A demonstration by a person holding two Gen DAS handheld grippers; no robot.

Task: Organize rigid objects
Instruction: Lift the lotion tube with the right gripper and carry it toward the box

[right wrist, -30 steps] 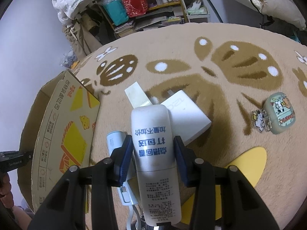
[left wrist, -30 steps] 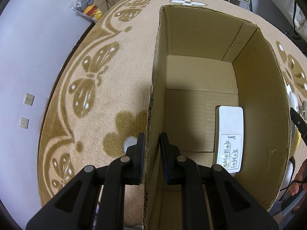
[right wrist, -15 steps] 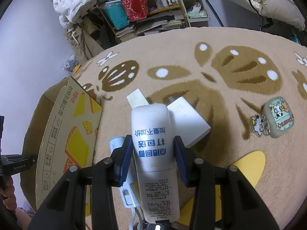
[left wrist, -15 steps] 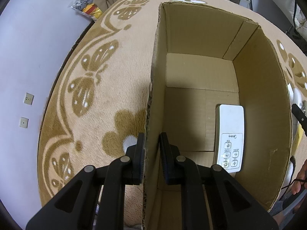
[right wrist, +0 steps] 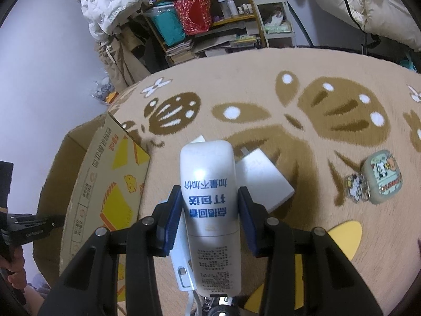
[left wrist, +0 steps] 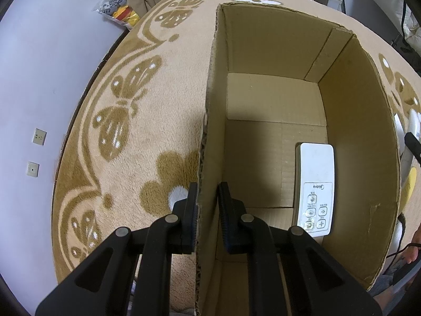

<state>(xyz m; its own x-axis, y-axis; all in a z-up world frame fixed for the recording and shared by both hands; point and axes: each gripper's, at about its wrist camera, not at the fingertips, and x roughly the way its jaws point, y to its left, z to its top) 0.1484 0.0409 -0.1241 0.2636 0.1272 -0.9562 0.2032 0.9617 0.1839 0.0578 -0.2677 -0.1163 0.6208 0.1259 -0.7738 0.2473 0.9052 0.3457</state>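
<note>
An open cardboard box (left wrist: 355, 131) stands on the rug. My left gripper (left wrist: 208, 210) is shut on the top edge of its left wall, one finger outside and one inside. A white remote (left wrist: 314, 187) with buttons lies flat on the box floor by the right wall. My right gripper (right wrist: 209, 193) is shut on a second white remote with blue print (right wrist: 208, 173), held above the rug, right of the box (right wrist: 105, 184). Under it lie a white block-shaped adapter (right wrist: 263, 181) and a white plug-like piece (right wrist: 181, 263), both partly hidden.
A pale green earbud case with cartoon charms (right wrist: 381, 176) lies on the rug to the right. A person's hand (right wrist: 13, 260) holds the left tool at the far left. Cluttered shelves (right wrist: 210, 26) and a white jacket (right wrist: 110, 2) stand beyond the rug.
My right gripper has risen with the blue-printed remote, so the rug and the things on it look farther away. The left gripper still clamps the box wall.
</note>
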